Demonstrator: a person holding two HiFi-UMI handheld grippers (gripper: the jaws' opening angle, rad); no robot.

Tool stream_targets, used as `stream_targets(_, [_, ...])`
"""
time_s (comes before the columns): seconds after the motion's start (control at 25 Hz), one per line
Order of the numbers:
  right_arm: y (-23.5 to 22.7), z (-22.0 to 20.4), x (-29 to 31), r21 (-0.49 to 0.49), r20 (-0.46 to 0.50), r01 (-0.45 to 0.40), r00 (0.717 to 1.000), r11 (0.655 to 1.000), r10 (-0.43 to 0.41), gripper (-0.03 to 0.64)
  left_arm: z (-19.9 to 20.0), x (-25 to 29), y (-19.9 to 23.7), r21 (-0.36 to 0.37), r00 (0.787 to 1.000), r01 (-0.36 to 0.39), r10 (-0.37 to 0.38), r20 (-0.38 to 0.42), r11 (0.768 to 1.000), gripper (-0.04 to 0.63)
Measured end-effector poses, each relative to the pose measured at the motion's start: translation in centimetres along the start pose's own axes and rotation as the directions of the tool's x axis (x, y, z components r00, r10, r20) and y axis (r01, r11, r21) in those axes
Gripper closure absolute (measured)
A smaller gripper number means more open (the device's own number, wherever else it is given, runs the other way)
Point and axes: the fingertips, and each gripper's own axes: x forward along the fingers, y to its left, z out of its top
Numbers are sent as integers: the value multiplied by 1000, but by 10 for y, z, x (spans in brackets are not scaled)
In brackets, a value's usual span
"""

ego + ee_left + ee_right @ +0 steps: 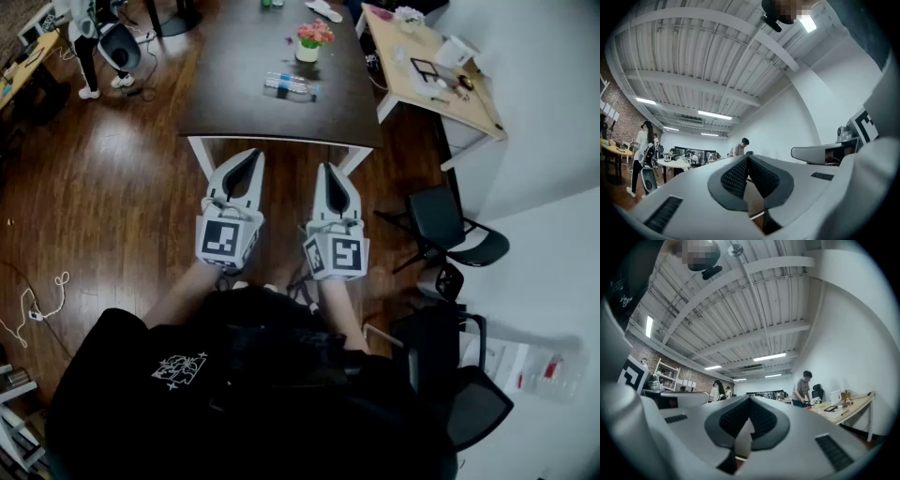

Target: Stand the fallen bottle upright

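A clear plastic bottle (290, 86) lies on its side on the dark table (234, 103), in front of a small pot of pink flowers (311, 41). My left gripper (249, 154) and right gripper (330, 169) are held side by side in front of the person's body, short of the table's near edge and well away from the bottle. Both are shut with nothing between the tips. In the left gripper view the left gripper's (747, 157) pads meet at the tip. The right gripper's (749, 399) pads meet the same way in its own view. Neither gripper view shows the bottle.
A light wooden desk (441, 84) with small items stands right of the dark table. Black office chairs (448, 230) sit at the right, near the white wall. Cables (37, 309) lie on the wooden floor at left. People stand at desks farther back.
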Motion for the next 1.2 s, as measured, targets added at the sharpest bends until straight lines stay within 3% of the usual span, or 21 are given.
stream_targets(0.64, [-34,-10,17,32,-3,-50,999,998,51,606,-7,41,-16,27,999,-41,41,7,999,598])
stream_targets(1.2, [-70,-51,112,38,-48,-25,998,999,27,606,-52,132,36,1,1000,-10,10,-24,1000,598])
